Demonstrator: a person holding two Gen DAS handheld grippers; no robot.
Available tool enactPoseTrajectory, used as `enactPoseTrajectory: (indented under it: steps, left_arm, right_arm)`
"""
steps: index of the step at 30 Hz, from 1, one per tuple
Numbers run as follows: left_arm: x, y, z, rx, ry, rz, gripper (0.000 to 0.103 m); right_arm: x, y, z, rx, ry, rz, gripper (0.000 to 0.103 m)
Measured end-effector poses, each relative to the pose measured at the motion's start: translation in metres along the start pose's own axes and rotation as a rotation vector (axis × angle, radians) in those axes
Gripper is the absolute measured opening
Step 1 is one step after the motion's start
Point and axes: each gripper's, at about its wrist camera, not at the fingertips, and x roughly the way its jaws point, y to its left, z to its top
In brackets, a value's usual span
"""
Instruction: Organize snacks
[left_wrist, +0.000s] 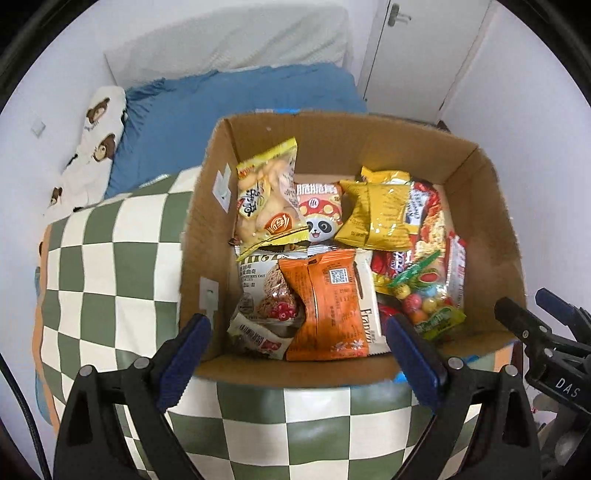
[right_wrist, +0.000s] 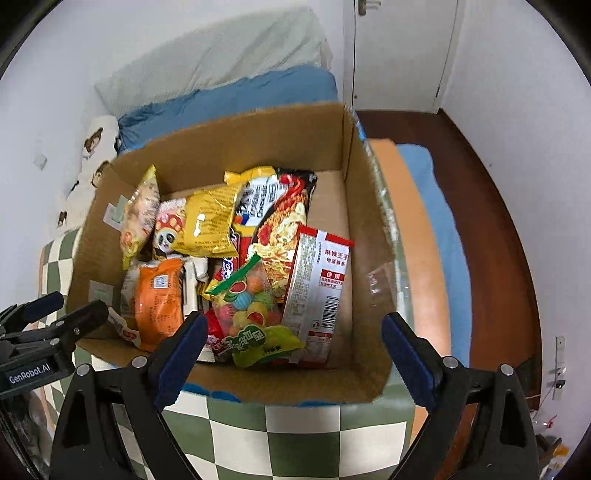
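Left wrist view. Your left gripper (left_wrist: 299, 332) hangs above the near wall of the cardboard box (left_wrist: 491, 221), its blue pads spread wide with nothing between them. The box sits on a green-and-white checkered cloth (left_wrist: 110, 258) and holds all the snacks. Note the orientations:
- The orange packet (left_wrist: 328, 306) lies flat at the near side, long axis running from the near wall toward the far wall, printed back facing up.
- The oat cookie pack (left_wrist: 266, 295) lies partly under it, to the left.
- The yellow-trimmed clear bag (left_wrist: 266, 195) leans against the left wall, long axis near upright.
- The panda packet (left_wrist: 319, 214) stands behind it (mostly covered).
- The crumpled yellow bag (left_wrist: 376, 214) rests in the middle, far side.
- The gumball bag (left_wrist: 428, 295) lies at the right, green header toward the far side.
The right gripper (left_wrist: 546, 332) shows at the right edge; you cannot tell its state from here.

Right wrist view. Your right gripper (right_wrist: 291, 343) is likewise spread and empty, above the near edge of the box (right_wrist: 369, 229). The red-and-white packet (right_wrist: 317, 288) leans tilted on the pile, long axis near-to-far, barcode toward you. The noodle pack (right_wrist: 284, 218) lies beneath it, pointing toward the far wall. The gumball bag (right_wrist: 251, 299) lies just left of the red-and-white packet. The box floor to the right is bare cardboard. A blue blanket (right_wrist: 229, 99) lies beyond the box.
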Motion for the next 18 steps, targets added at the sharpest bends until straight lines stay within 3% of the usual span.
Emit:
enactPoseTrajectory:
  steps: [6, 18]
  left_arm:
    - [-0.049, -0.001, -0.029, -0.004, -0.104, -0.005, 0.097]
    - [-0.144, -0.002, -0.105, -0.012, -0.252, 0.002, 0.097]
  right_arm:
    - [-0.049, 0.002, -0.022, -0.008, -0.099, 0.004, 0.097]
    - [-0.172, 0.013, -0.103, -0.063, -0.294, -0.016, 0.099]
